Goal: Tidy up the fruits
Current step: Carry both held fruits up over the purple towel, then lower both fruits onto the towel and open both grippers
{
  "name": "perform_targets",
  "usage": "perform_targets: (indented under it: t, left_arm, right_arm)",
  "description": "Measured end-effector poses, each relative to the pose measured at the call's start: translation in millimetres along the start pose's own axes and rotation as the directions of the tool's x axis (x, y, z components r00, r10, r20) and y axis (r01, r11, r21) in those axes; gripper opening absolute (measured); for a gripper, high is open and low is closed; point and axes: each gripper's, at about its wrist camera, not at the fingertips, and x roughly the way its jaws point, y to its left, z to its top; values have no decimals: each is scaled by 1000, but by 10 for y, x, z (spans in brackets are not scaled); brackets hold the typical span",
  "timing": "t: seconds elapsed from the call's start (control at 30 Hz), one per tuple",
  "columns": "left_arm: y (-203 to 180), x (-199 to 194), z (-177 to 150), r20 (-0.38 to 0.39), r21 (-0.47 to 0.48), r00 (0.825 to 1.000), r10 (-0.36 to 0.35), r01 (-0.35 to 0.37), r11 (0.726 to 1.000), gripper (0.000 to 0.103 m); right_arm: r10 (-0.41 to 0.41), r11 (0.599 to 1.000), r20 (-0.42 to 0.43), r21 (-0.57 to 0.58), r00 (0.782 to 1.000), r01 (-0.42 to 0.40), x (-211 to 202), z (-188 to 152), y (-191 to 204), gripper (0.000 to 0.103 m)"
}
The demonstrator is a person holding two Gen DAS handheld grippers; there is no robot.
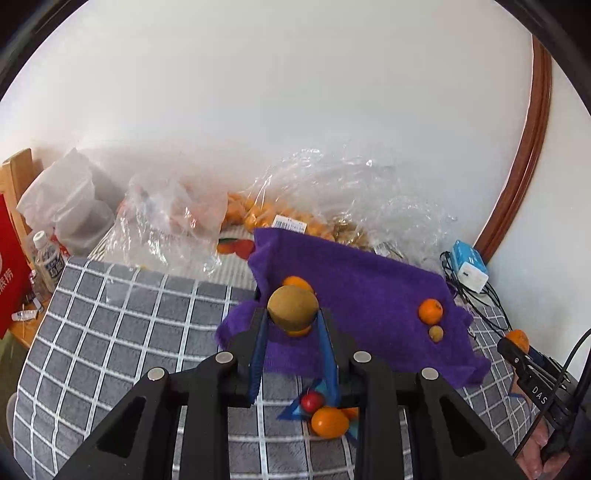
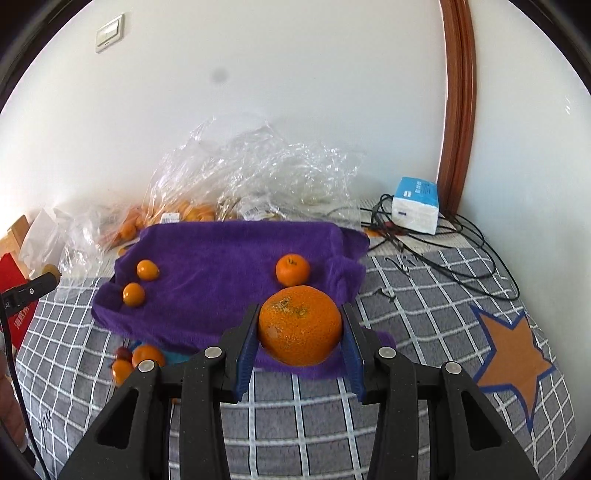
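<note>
Holding a brown kiwi clamped in our left hand-held gripper and a mandarin in the right hand-held gripper, we hover both above the purple towel, seemingly to sort them by kind.

Prob. a home room: checked blanket, wall switch, wood door frame, grocery bags.

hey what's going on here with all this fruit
A person is sorting fruit onto a purple towel with two handheld grippers. The left gripper grips a brown round fruit; the right gripper holds a large orange. Three small oranges already lie on the towel; a few more wait beside it.
</note>
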Motion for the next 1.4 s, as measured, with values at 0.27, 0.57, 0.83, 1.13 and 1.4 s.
perform_targets:
  t: [0.27, 0.57, 0.83, 1.13, 1.4]
  left_arm:
    - [-56, 377, 125, 40, -21, 998, 38, -37, 999, 26]
    - [29, 788, -114, 9, -25, 998, 65, -65, 998, 26]
    - [159, 872, -125, 0, -86, 1000, 25, -25, 996, 26]
    - [231, 912, -121, -17, -110, 1000, 15, -16, 994, 26]
    - [315, 909, -98, -9, -132, 999, 43, -44, 990, 26]
  right_arm:
    - [5, 1000, 16, 7, 1000, -5, 316, 249, 27, 42]
    - [-12, 1000, -38, -8, 999, 12, 770, 163, 7, 42]
    - [-5, 1000, -36, 4, 999, 5, 833, 80, -69, 42]
    - [50, 998, -44, 38, 998, -48, 842, 79, -77, 42]
    - [37, 999, -40, 30, 998, -36, 836, 55, -88, 42]
